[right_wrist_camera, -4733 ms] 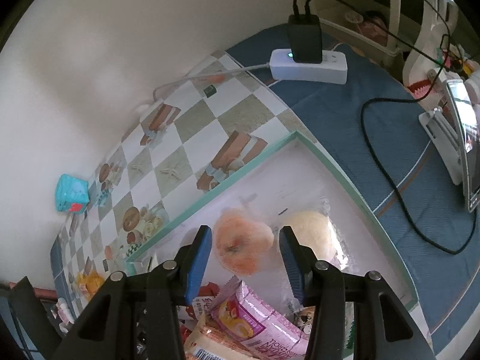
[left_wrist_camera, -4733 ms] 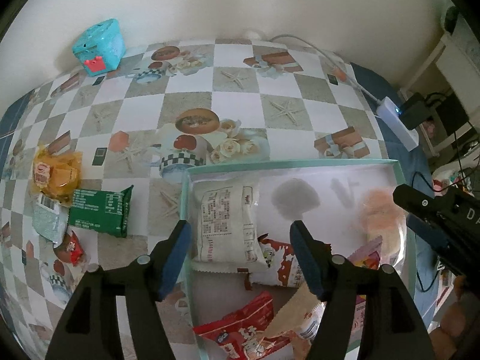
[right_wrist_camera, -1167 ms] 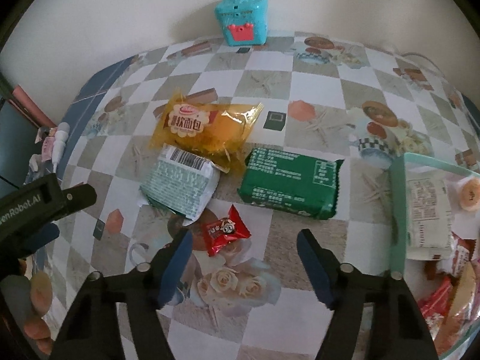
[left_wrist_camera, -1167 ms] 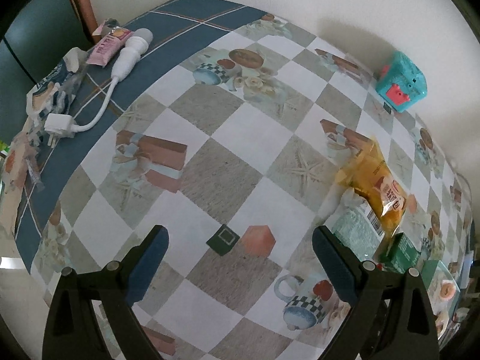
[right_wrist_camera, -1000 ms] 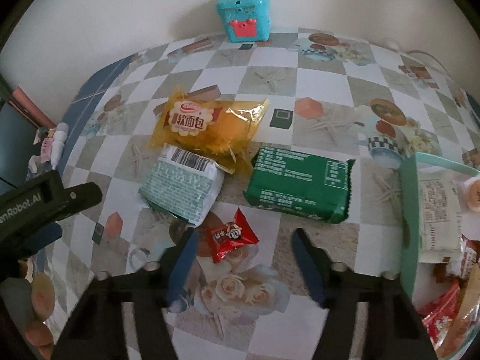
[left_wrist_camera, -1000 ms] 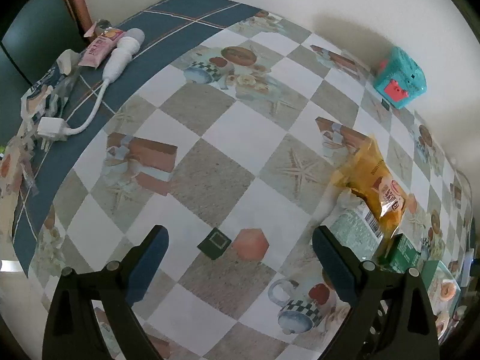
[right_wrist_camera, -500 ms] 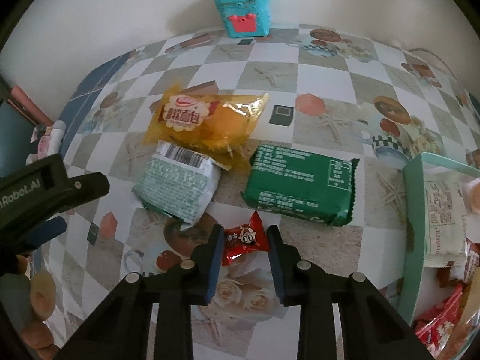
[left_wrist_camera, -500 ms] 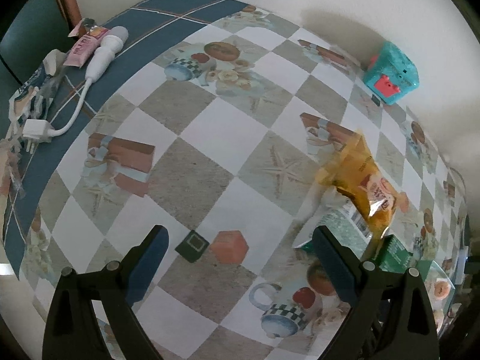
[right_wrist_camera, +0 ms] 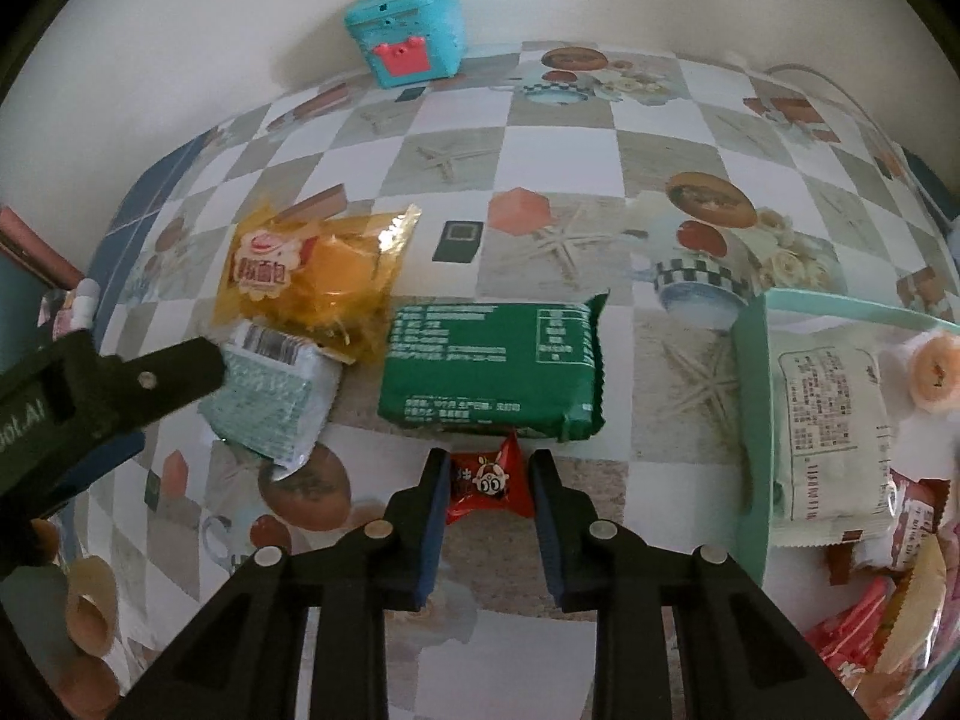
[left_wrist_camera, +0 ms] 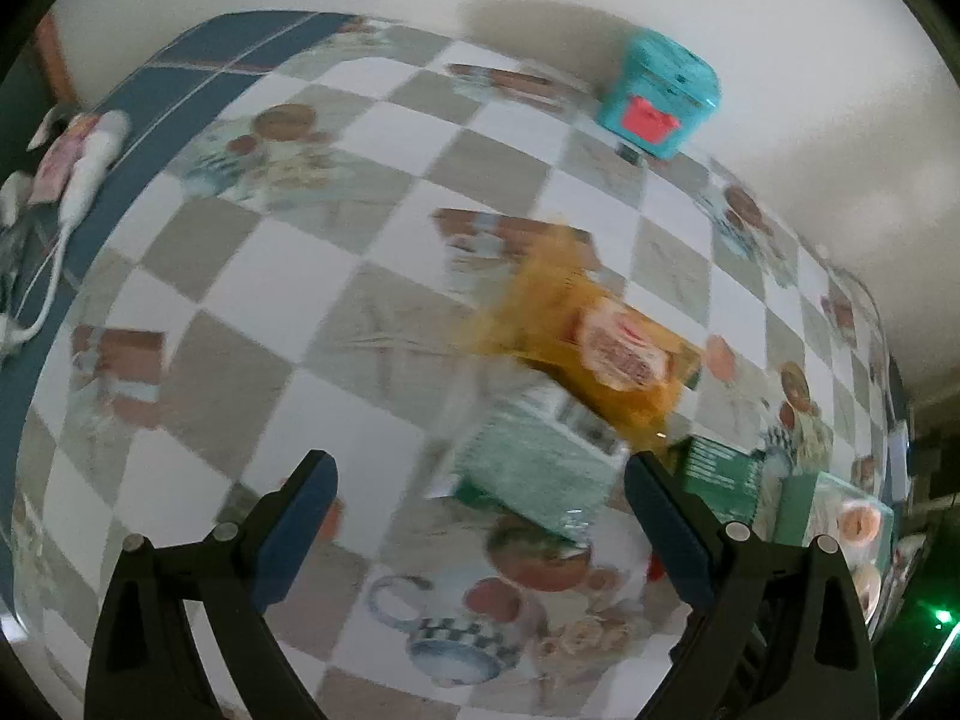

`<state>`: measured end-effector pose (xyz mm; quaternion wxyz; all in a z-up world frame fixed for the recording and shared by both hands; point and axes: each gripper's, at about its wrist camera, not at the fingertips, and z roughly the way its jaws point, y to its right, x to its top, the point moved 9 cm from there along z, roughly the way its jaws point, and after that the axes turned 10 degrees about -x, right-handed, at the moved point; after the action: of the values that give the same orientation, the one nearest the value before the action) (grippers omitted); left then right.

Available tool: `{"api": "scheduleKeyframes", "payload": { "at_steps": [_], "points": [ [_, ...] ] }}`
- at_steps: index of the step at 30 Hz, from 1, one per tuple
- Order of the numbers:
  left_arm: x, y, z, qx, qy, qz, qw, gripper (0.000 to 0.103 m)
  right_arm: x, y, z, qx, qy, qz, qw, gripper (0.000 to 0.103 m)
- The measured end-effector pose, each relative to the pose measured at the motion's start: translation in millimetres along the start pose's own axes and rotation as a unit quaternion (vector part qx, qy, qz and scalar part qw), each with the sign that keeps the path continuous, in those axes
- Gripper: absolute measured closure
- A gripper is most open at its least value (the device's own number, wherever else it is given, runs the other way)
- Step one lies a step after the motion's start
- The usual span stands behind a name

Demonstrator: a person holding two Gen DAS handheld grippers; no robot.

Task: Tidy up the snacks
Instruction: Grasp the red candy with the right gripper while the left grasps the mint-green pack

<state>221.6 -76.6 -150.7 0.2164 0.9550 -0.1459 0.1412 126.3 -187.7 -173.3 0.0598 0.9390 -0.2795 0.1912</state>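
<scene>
In the right wrist view my right gripper (right_wrist_camera: pixel 489 468) is closed around a small red candy packet (right_wrist_camera: pixel 489 483) lying on the checkered tablecloth, both pads at its sides. Beyond it lie a green packet (right_wrist_camera: pixel 492 366), a yellow bread bag (right_wrist_camera: pixel 312 279) and a pale green packet (right_wrist_camera: pixel 273 393). The teal tray (right_wrist_camera: pixel 753 420) at the right holds several snacks. My left gripper (left_wrist_camera: pixel 477 516) is open wide and empty, just short of the pale green packet (left_wrist_camera: pixel 534 468) and yellow bag (left_wrist_camera: pixel 600 336); it also shows at the left of the right wrist view (right_wrist_camera: pixel 150 384).
A turquoise box (right_wrist_camera: pixel 408 27) stands by the wall at the back. A white charger and cable (left_wrist_camera: pixel 78 162) lie on the blue cloth at the table's left edge. The tray's end (left_wrist_camera: pixel 798 507) shows at the right of the left wrist view.
My right gripper has come down and narrowed onto the red candy packet. My left gripper has swung right toward the pale green and yellow packets, staying open.
</scene>
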Motion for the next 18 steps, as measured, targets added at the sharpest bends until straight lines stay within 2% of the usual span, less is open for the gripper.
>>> {"api": "scheduleKeyframes", "payload": {
  "at_steps": [10, 12, 15, 17, 18],
  "points": [
    [-8.7, 15.8, 22.8, 0.015, -0.017, 0.025, 0.9994, 0.009, -1.2, 3.9, -0.8, 0.001, -0.002, 0.001, 1.000, 0.073],
    [-10.4, 16.3, 26.5, 0.017, -0.021, 0.027, 0.9993, 0.020, -0.6, 4.3, -0.5, 0.000, -0.002, 0.001, 1.000, 0.073],
    [-10.9, 18.7, 29.0, 0.020, -0.021, 0.031, 0.9991, 0.024, -0.9, 5.0, -0.6, 0.000, -0.003, 0.001, 1.000, 0.073],
    [-10.9, 21.7, 27.8, 0.014, -0.018, 0.031, 0.9993, 0.033, -0.9, 5.5, -0.5, -0.001, -0.004, 0.001, 1.000, 0.073],
    [-11.2, 22.4, 26.5, 0.013, -0.017, 0.031, 0.9993, 0.034, -0.9, 5.7, -0.6, -0.002, -0.005, 0.000, 1.000, 0.074]
  ]
}}
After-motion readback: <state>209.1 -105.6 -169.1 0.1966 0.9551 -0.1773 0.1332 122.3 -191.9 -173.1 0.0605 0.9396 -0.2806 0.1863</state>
